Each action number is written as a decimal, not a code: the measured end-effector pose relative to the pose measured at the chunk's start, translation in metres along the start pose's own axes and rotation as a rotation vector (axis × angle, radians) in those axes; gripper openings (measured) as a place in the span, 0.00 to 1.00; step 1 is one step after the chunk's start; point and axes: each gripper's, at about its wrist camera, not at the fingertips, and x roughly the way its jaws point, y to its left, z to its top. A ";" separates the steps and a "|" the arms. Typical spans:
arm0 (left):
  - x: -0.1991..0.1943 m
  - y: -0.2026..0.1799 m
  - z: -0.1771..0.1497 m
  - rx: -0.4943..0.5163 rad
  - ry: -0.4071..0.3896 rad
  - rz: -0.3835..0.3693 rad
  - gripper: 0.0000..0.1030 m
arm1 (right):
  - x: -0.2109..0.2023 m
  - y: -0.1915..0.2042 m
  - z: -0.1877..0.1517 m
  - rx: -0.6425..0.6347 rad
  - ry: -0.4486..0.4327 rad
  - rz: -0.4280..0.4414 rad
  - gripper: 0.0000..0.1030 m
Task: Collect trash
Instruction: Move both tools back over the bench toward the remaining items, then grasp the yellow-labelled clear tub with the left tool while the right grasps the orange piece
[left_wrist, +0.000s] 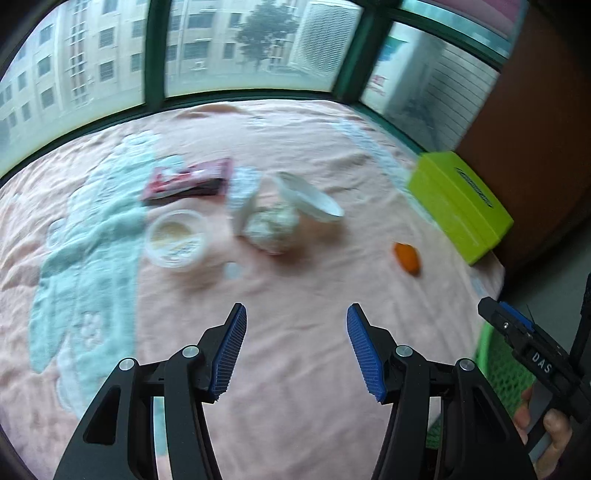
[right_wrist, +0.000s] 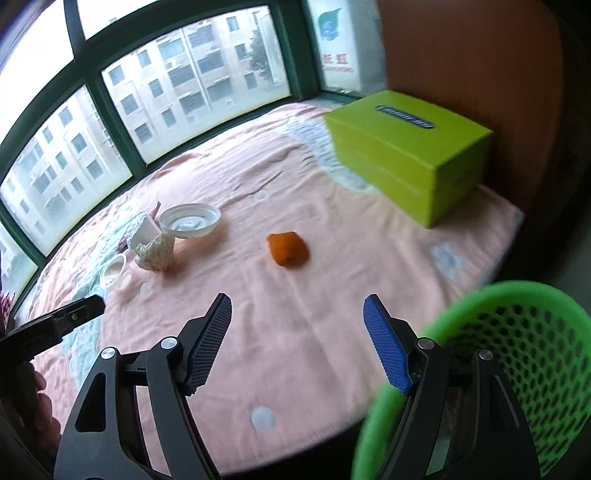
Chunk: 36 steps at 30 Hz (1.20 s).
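Pictured above a pink, nubbly terry blanket (right_wrist: 303, 325) spread beside a green-framed window: two black hand-held grippers with ribbed blue pads, both held nose-down over the cloth, apparently lined up for a first pick. Left gripper (left_wrist: 295, 354) seen with jaws apart and nothing between them, aimed toward the litter cluster. Right gripper (right_wrist: 295, 343) likewise spread wide and empty, hovering nearer the crumpled orange scrap (right_wrist: 287, 249), possibly peel or soft wrapper, too blurred to settle. Scattered well ahead of the pads, untouched: a wadded white tissue or paper lump (right_wrist: 155, 253), a shallow white plastic lid (right_wrist: 190, 220) propped tilted against it, a small round clear plastic tub (right_wrist: 112, 275) with pale residue, and a flat red-and-white foil packet (left_wrist: 188, 179) lying further back. Placed at the blanket's near right edge, within easy reach for drops: a bright green plastic mesh wastebasket (right_wrist: 517, 354), perforated and round-rimmed. Parked in the far corner, out of the way: a rigid lime-green cardboard box (right_wrist: 406, 147) with a dark slot on top.
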 end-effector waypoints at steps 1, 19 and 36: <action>0.002 0.007 0.001 -0.012 0.001 0.009 0.53 | 0.008 0.004 0.003 -0.003 0.007 0.006 0.70; 0.051 0.091 0.028 -0.119 0.051 0.133 0.60 | 0.105 0.015 0.034 -0.012 0.092 -0.053 0.60; 0.092 0.097 0.048 -0.049 0.080 0.154 0.72 | 0.129 0.014 0.035 -0.054 0.113 -0.128 0.46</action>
